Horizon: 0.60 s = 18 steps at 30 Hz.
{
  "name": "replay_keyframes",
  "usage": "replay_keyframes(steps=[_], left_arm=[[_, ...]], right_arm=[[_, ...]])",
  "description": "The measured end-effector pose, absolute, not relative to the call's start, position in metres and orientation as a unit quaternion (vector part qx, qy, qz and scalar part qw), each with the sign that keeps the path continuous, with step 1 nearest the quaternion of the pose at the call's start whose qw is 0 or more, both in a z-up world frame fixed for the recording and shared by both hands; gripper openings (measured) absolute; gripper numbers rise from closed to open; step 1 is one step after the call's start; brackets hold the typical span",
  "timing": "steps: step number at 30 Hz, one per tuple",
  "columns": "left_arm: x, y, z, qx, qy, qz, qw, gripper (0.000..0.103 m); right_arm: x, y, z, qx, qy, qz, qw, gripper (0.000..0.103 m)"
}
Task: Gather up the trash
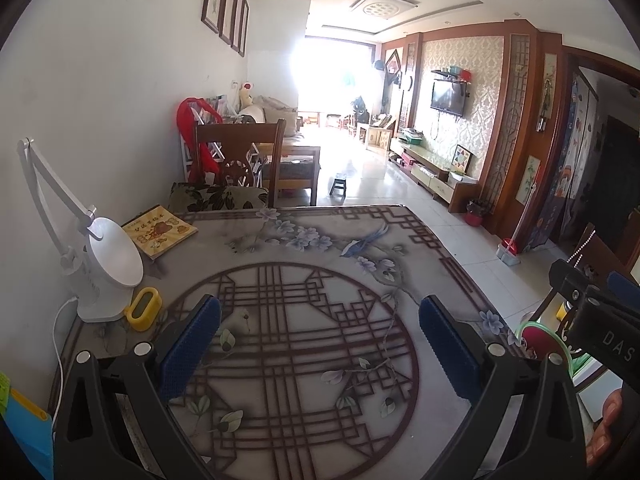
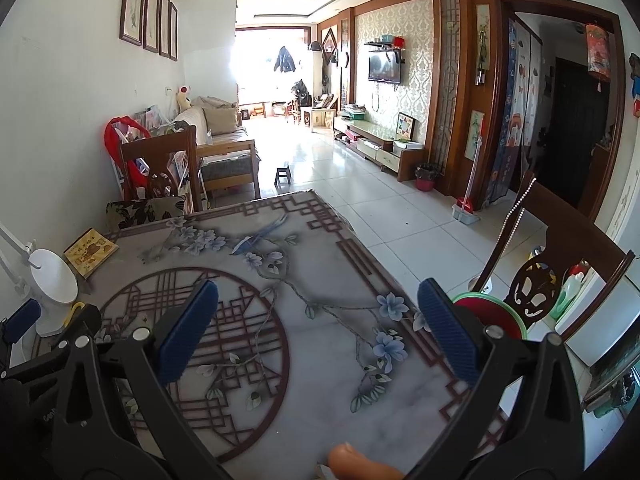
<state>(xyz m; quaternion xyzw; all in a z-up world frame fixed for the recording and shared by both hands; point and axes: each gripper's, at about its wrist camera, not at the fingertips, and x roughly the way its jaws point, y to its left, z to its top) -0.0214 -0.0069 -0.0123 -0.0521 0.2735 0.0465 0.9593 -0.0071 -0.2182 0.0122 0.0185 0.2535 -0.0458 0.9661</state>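
No trash is showing anywhere on the rectangular table, whose smooth cover is printed with a brown lattice circle, pale blue flowers and one bird. The left gripper is hovering over it, its two ribbed blue pads spread apart and gripping nothing; the right gripper is doing likewise. One white round-headed desk lamp, one yellow paperback book and one small yellow plastic clock are sitting along the wall edge.
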Motion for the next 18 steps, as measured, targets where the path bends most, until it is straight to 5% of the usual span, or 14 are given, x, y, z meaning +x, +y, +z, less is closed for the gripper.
replay_keyframes(steps=[18], left_arm=[[-0.0141,-0.0037,-0.0186,-0.058,0.284,0.052,0.956,0.095]], right_arm=[[-0.0014,-0.2287,0.0020,0.007,0.263,-0.051,0.963,0.098]])
